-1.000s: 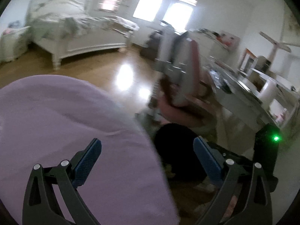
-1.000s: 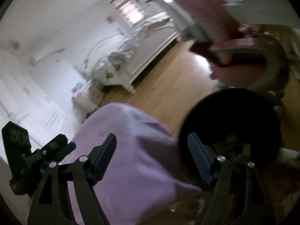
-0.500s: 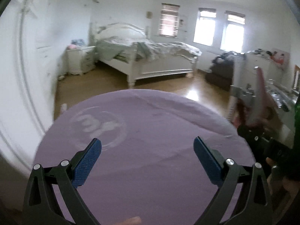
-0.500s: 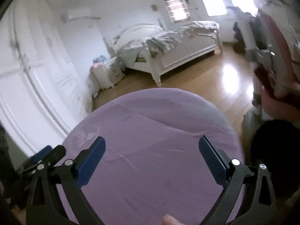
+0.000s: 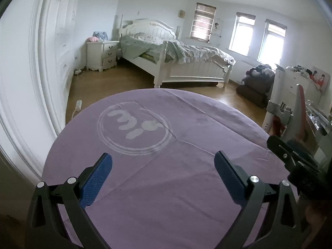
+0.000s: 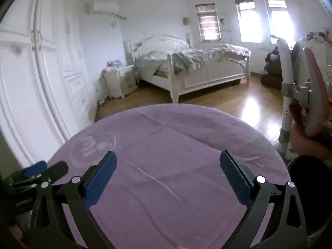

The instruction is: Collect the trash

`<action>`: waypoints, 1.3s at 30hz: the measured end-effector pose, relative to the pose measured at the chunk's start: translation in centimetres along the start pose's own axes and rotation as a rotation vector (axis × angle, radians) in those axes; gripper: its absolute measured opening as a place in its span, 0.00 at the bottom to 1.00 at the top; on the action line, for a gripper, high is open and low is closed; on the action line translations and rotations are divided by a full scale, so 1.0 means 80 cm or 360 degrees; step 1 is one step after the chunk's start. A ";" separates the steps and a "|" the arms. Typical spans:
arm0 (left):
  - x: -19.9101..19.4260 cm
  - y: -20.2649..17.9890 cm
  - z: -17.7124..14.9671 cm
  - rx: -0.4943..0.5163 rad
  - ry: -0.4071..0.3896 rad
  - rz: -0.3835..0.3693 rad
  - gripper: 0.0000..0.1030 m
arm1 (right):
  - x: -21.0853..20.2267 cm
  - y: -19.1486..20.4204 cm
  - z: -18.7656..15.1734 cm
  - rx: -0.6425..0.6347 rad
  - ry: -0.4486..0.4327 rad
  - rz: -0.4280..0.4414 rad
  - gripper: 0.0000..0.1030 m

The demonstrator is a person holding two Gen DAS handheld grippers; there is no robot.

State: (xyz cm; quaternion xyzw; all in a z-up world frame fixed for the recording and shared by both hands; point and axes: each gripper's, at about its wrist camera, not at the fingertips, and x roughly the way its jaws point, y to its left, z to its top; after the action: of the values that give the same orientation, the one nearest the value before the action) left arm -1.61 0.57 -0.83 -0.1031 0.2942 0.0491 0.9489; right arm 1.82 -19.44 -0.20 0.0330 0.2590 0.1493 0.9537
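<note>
A round table under a purple cloth (image 5: 166, 166) with a white circular logo (image 5: 134, 128) fills the lower half of both views (image 6: 170, 155). No trash shows on it. My left gripper (image 5: 162, 176) is open and empty above the cloth. My right gripper (image 6: 168, 176) is open and empty above the cloth too. The edge of a black bin (image 6: 311, 178) shows at the right of the right wrist view. The right gripper also shows at the right of the left wrist view (image 5: 290, 151), and the left gripper at the left of the right wrist view (image 6: 35, 172).
A white bed (image 5: 176, 62) and nightstand (image 5: 102, 55) stand across the wooden floor (image 6: 238, 103). A white wardrobe (image 6: 41, 72) lines the left wall. A red and white chair (image 6: 307, 95) stands right of the table. A power strip (image 5: 78, 104) lies on the floor.
Both grippers swung left, away from the black bin and chair, and rose to face the room over the purple table. The bin has slid to the right edge. Both stayed open.
</note>
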 end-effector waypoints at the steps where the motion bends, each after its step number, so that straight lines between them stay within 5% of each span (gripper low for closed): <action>1: 0.001 0.001 0.000 -0.0005 0.0012 -0.0001 0.95 | 0.001 0.001 -0.001 -0.0003 -0.0004 -0.0002 0.95; 14: 0.010 -0.001 0.003 0.0037 0.0032 -0.0026 0.95 | -0.032 -0.001 -0.010 -0.0073 -0.0189 -0.0023 0.95; 39: 0.014 -0.003 0.001 0.0033 0.0061 0.0016 0.95 | -0.036 0.001 -0.012 -0.0082 -0.0207 -0.0026 0.95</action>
State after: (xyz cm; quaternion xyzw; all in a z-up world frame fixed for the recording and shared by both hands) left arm -0.60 0.43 -1.36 -0.0927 0.3134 0.0489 0.9438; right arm -1.05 -20.26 0.36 0.0160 0.1927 0.1455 0.9703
